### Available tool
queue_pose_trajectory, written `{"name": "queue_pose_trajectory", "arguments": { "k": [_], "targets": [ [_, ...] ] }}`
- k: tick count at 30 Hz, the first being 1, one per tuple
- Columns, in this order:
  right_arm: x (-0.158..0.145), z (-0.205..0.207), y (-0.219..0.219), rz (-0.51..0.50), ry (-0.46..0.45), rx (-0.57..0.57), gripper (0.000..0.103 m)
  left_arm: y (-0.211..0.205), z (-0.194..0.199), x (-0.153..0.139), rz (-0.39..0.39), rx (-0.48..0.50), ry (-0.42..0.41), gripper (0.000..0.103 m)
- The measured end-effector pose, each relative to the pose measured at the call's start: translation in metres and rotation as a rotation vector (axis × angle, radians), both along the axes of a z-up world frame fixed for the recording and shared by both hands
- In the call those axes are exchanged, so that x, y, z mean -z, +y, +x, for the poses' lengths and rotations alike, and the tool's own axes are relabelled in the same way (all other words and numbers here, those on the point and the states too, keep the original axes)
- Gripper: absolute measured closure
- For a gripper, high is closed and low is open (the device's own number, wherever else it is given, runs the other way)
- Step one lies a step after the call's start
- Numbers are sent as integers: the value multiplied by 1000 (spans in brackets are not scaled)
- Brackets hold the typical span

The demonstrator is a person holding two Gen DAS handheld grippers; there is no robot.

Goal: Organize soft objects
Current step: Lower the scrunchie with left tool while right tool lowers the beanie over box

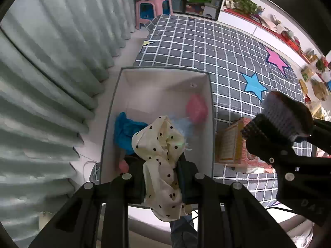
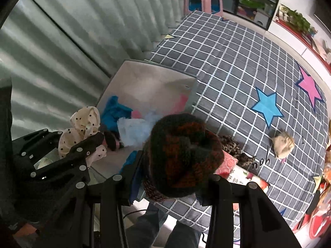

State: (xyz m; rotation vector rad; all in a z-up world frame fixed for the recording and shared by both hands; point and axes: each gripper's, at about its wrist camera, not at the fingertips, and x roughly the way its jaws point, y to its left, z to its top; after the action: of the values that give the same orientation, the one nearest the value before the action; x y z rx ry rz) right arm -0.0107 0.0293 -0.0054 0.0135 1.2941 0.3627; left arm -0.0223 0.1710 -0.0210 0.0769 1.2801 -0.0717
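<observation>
Box [image 1: 209, 111] floor half-hidden under cloth [image 1: 161, 157]

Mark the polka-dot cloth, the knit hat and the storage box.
polka-dot cloth [image 1: 159, 142], left wrist view, bunched upper part above the fingers
knit hat [image 2: 182, 153], right wrist view, middle of the crown
storage box [image 1: 163, 82], left wrist view, bare far inner wall

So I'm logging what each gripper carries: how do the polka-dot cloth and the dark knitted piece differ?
The polka-dot cloth is cream, thin and smooth with black dots; the knitted piece is dark with rust-red patches, thick and woolly. The cloth hangs loose and crumpled from the left gripper; the knit sits as a rounded bundle in the right gripper. The cloth is over the open box, the knit at its edge. Both are soft and clamped.
</observation>
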Motion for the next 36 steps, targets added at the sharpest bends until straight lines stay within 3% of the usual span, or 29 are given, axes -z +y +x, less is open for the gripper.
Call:
{"name": "queue_pose_trajectory", "arguments": {
  "k": [16,36],
  "targets": [
    [7,27,39,-24,9,-93,60,26,12,22,10,-83,47,77],
    [20,60,56,-70,30,-149,60,28,32,41,22,-112,86,77]
  ]
}}
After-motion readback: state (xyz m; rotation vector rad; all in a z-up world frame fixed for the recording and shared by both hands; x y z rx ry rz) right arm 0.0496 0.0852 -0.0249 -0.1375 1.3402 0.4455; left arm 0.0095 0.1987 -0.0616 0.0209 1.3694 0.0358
